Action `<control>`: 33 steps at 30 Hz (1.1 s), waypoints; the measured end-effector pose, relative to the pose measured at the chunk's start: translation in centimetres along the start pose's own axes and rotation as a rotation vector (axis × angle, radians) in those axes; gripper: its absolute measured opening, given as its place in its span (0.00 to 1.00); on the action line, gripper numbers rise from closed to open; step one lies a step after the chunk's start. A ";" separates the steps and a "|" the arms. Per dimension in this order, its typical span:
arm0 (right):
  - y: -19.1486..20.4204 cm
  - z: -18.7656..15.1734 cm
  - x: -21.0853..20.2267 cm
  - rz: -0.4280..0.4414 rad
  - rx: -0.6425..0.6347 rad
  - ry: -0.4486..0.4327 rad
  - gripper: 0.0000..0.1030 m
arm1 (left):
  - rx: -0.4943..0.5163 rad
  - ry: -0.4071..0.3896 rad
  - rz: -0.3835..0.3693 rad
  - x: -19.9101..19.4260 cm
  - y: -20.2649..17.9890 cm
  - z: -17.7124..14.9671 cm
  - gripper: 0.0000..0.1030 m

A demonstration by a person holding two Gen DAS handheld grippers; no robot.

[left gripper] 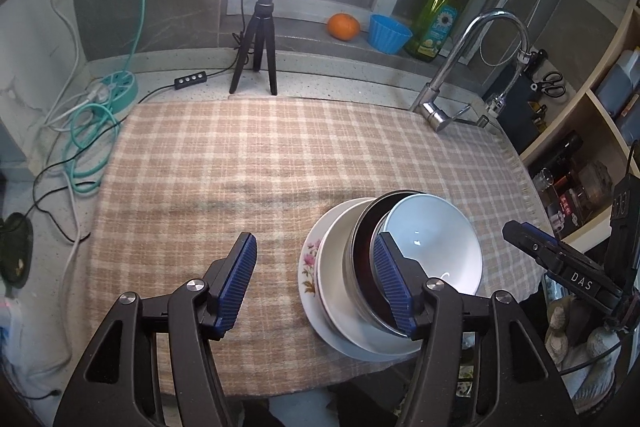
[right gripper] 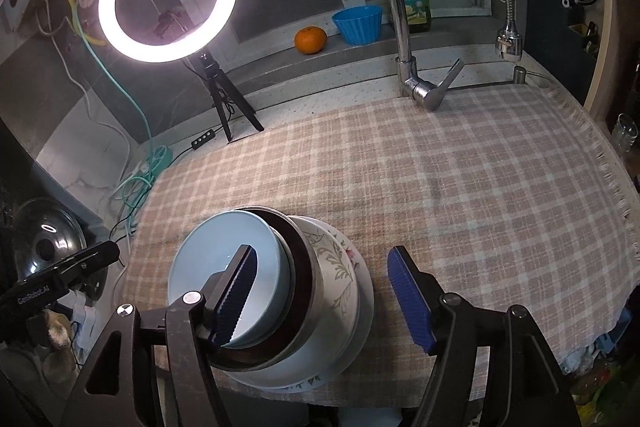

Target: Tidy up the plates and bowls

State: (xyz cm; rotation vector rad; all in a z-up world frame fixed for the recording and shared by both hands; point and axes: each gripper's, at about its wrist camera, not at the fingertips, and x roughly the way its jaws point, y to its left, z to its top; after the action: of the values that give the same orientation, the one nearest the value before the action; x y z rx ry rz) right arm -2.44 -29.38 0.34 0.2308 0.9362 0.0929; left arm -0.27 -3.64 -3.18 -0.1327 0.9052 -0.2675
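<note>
Since the stack looks done: lift both tongs straight up, slowly, without bumping a rim.
Left tongs: apart, holding nothing.
Right tongs: apart, holding nothing.
Stack: on the cloth, near its front edge.
Count: one flowered plate, about two white dishes, one dark bowl, one pale bowl on top.
</note>
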 end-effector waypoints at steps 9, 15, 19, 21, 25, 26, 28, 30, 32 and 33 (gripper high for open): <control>0.2 0.1 -0.3 -0.002 -0.009 -0.011 0.64 | 0.008 -0.010 -0.002 -0.2 -0.1 0.1 0.59; 0.3 0.1 -0.1 -0.004 -0.016 -0.007 0.64 | 0.020 -0.001 -0.010 -0.1 -0.5 0.0 0.59; 0.2 0.1 -0.1 -0.008 -0.014 -0.008 0.64 | 0.027 0.002 -0.014 0.1 -0.6 -0.1 0.59; 0.2 0.1 -0.1 -0.011 -0.016 -0.009 0.64 | 0.030 0.005 -0.017 0.1 -0.7 -0.1 0.59; 0.2 0.1 -0.2 -0.025 -0.021 -0.015 0.64 | 0.035 0.010 -0.020 0.3 -0.8 -0.1 0.59; 0.1 0.2 -0.2 -0.026 -0.018 -0.014 0.64 | 0.037 0.011 -0.019 0.3 -0.9 -0.1 0.59; 0.1 0.2 -0.2 -0.029 -0.016 -0.013 0.64 | 0.039 0.013 -0.021 0.5 -1.0 -0.1 0.59; 0.1 0.2 -0.1 -0.034 -0.018 -0.014 0.64 | 0.039 0.013 -0.021 0.5 -1.0 -0.1 0.59; 0.1 0.3 -0.1 -0.033 -0.019 -0.014 0.64 | 0.040 0.013 -0.019 0.5 -1.0 -0.1 0.59; 0.1 0.3 -0.2 -0.034 -0.021 -0.015 0.64 | 0.042 0.014 -0.017 0.5 -1.0 -0.1 0.59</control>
State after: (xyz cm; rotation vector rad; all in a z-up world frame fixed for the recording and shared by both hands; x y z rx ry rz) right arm -2.31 -29.33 0.65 0.1959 0.9235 0.0691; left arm -0.22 -4.78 -3.42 -0.0996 0.9117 -0.3039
